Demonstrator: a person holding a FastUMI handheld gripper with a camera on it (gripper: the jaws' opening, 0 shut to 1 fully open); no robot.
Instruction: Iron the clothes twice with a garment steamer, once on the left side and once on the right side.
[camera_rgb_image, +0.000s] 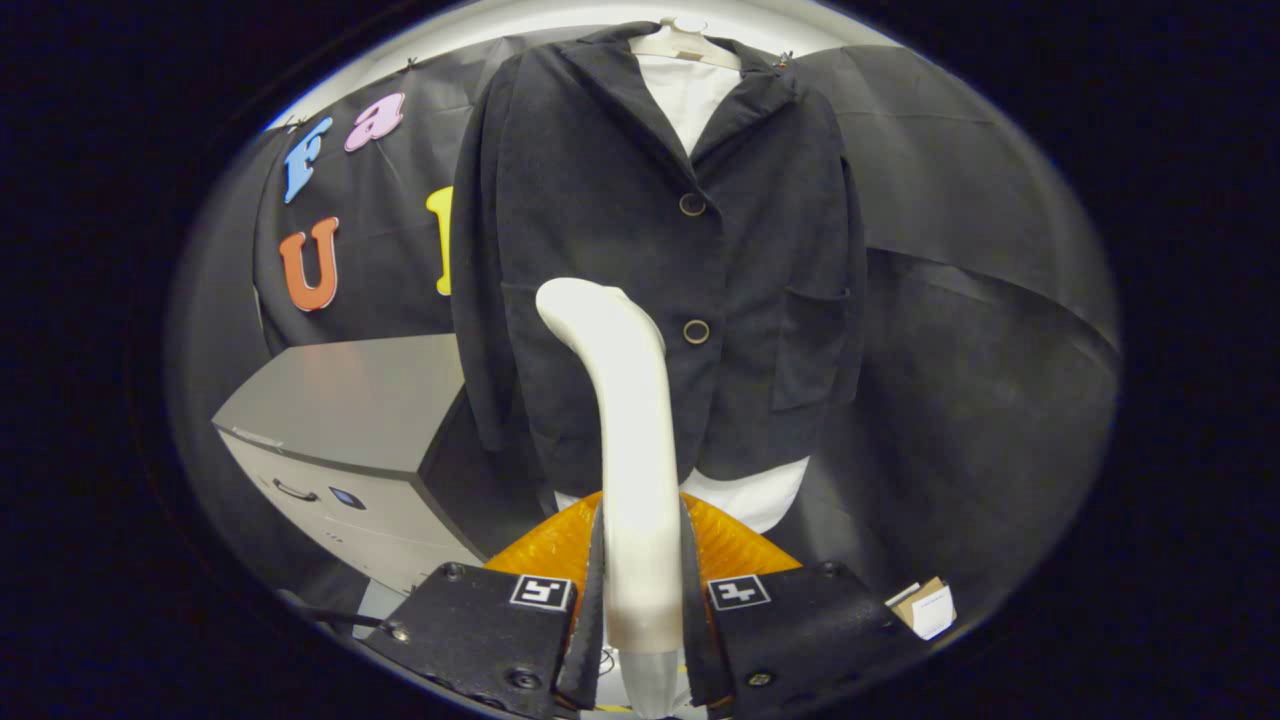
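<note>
Your gripper (640, 600) had both fingers squeezed tight on the one white garment steamer (630, 440). Its handle sat right between them, and its bent head stuck up beyond the fingers, in front of the dark jacket (620, 220). You had one jacket, hanging on one hanger (683, 42), with two round buttons (692, 204) down its front. One grey cabinet (350, 440) stood beside the jacket.

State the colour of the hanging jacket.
Black, seen in the gripper view: the black buttoned jacket hangs ahead of the claw, which grips the white steamer handle.
</note>
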